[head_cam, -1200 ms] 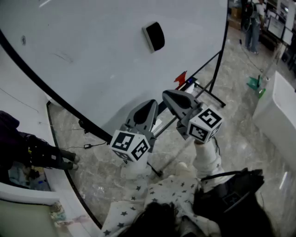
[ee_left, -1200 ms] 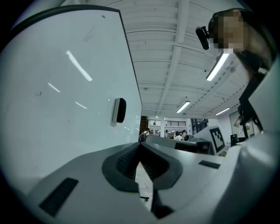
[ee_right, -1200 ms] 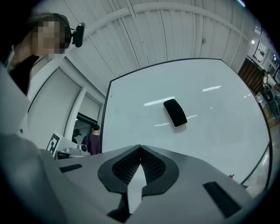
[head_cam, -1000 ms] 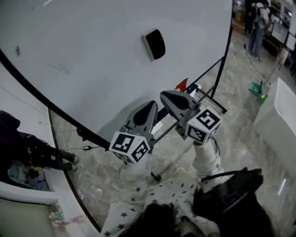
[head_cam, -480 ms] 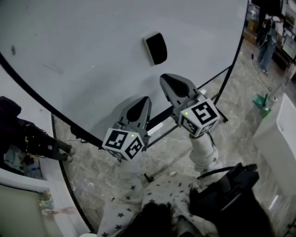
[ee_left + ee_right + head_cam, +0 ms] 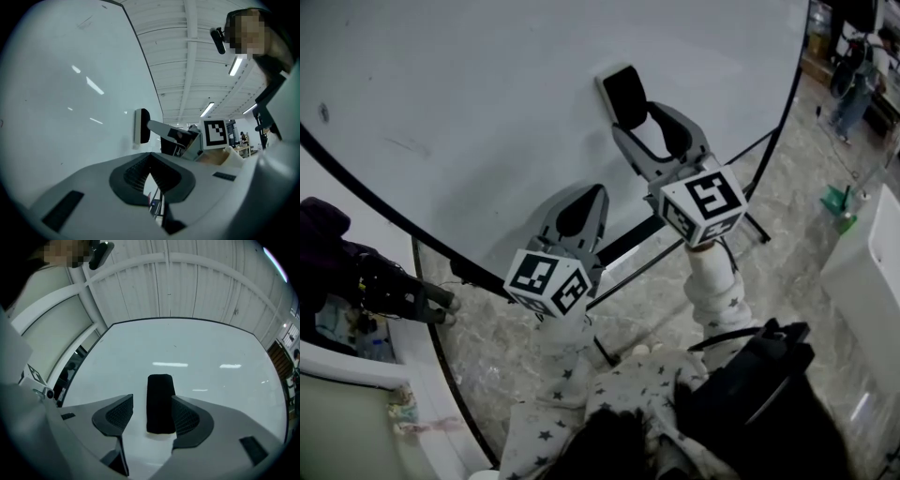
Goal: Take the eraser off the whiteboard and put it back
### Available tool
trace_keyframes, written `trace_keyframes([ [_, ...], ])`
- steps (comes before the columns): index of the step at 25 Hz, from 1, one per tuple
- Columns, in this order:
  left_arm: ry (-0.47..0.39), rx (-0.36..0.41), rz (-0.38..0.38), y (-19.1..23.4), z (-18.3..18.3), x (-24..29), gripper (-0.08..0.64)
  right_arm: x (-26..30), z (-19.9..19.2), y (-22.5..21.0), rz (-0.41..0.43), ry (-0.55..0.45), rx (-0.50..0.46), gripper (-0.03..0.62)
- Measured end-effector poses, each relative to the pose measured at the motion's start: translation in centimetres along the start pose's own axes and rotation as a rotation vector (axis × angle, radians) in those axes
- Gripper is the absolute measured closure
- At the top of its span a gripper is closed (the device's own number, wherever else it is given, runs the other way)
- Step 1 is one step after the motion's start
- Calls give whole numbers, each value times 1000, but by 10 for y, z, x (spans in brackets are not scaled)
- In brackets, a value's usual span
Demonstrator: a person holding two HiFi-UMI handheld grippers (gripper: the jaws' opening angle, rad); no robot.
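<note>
Item one, the whiteboard [image 6: 487,103]: a large white panel in a thin black frame, bare except for a few faint smudges near its left side, standing on a black stand over a grey marbled floor [image 6: 787,253]. Item two, my clothing at the bottom of the head view: a pale star-printed garment [image 6: 609,384] and a black bag [image 6: 759,394]. Item three, my right gripper [image 6: 652,127], raised to the board. Its jaws have just been opening and now stand wide, and the eraser shows in the gap between their ribbed pads. The right pad overlaps the eraser's edge in the right gripper view, but I cannot tell whether it touches. Item four, my left gripper [image 6: 581,202], lower and to the left, short of the board, with its jaws closed together on nothing. Item five, the marker cubes: the one on the right gripper [image 6: 703,202] and the one on the left gripper [image 6: 548,281] each carry black-and-white square code patterns, the only print I can make out. Item six, the eraser [image 6: 623,92]: a black oblong block with a pale backing, upright and stuck flat to the whiteboard, right of the board's centre.
</note>
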State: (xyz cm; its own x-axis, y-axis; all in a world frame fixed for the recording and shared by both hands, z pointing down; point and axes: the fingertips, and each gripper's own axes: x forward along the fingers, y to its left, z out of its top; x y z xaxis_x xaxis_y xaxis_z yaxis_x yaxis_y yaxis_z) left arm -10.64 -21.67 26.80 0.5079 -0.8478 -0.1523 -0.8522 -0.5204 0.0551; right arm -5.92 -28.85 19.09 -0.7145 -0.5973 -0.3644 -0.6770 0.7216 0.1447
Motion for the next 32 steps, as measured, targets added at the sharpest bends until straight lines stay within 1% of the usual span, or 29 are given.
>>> trace_keyframes([
  [4,-9,-10,4,34,2,4,559,37,-3,-7,-34,2,-71,339],
  [7,-17,-4,-8,31,6,6,558,39,2,-13,-48,-4,-95,324],
  [13,-31,3,-35,22,16,14,558,44,5,-12,-40,-1,-118,320],
  [18,-26,16,-41,16,16,16,558,46,0,-13,-53,2,-119,321],
  [24,-24,13,-28,19,14,14,558,41,2,-15,-59,-31,-95,322],
  [32,-16,3,-42,15,11,17,558,41,1,-14,-68,-25,-79,333],
])
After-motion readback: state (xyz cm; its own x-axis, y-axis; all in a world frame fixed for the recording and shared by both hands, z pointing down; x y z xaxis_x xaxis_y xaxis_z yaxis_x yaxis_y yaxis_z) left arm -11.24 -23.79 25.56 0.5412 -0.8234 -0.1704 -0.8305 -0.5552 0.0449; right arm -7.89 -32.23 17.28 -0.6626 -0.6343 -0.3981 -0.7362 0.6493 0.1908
